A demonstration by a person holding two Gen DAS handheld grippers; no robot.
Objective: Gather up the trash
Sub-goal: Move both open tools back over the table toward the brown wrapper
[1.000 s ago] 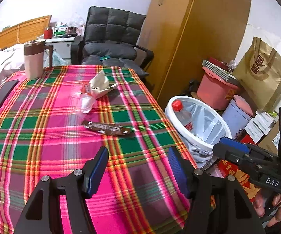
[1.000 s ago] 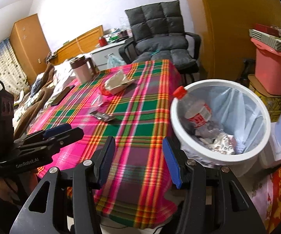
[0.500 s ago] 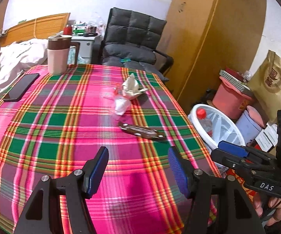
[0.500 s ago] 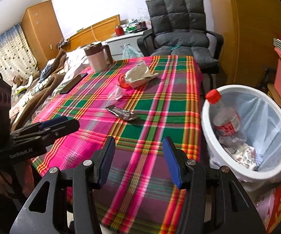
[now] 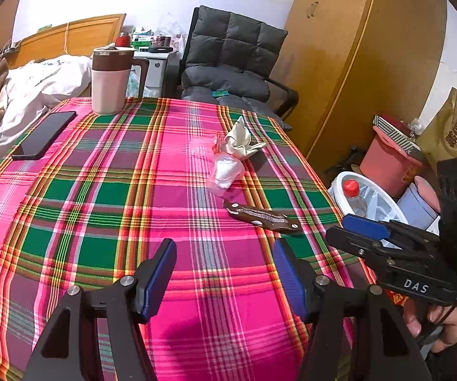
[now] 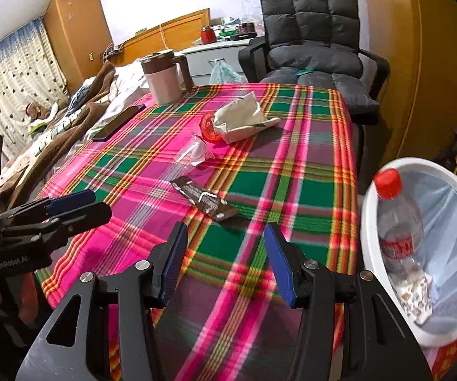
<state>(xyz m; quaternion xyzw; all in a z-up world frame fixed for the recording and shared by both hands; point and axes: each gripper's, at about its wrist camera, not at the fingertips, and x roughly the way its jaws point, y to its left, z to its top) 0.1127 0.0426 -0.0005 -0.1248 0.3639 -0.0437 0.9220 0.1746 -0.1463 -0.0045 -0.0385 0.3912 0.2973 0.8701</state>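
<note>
A glossy plaid cloth in pink, green and orange covers the worktop (image 5: 108,190). Three pieces of trash lie on its right half. Nearest is a flat, dark brown wrapper (image 5: 261,217), long and narrow, with pale print and a crinkled foil sheen. Just beyond it lies a clear, limp plastic bag (image 5: 225,173) with something white bunched inside. Touching the bag's far end is a crumpled cream paper wrapper (image 5: 241,139), folded into peaks, with a small red round piece (image 6: 208,127) tucked against its left side.

At the worktop's far left corner stands an upright, smooth pink jug with a brown lid and handle (image 5: 111,81), and a flat black phone (image 5: 44,135) lies near the left edge. Nothing stands between the grippers and the trash.

Beside the worktop on the right, lower down, sits a round white bin (image 6: 396,324) lined with thin translucent plastic. A clear bottle with a red cap (image 6: 400,222) leans inside it over some printed scraps. A padded grey chair (image 5: 231,63) stands behind the worktop, and a rumpled bed (image 6: 79,108) lies to the left.

The left hand-held gripper (image 5: 225,273) hangs over the near edge of the cloth, its blue-padded jaws wide apart and empty. The right hand-held gripper (image 6: 223,260) likewise stands wide and empty, with the brown wrapper just ahead of it.
</note>
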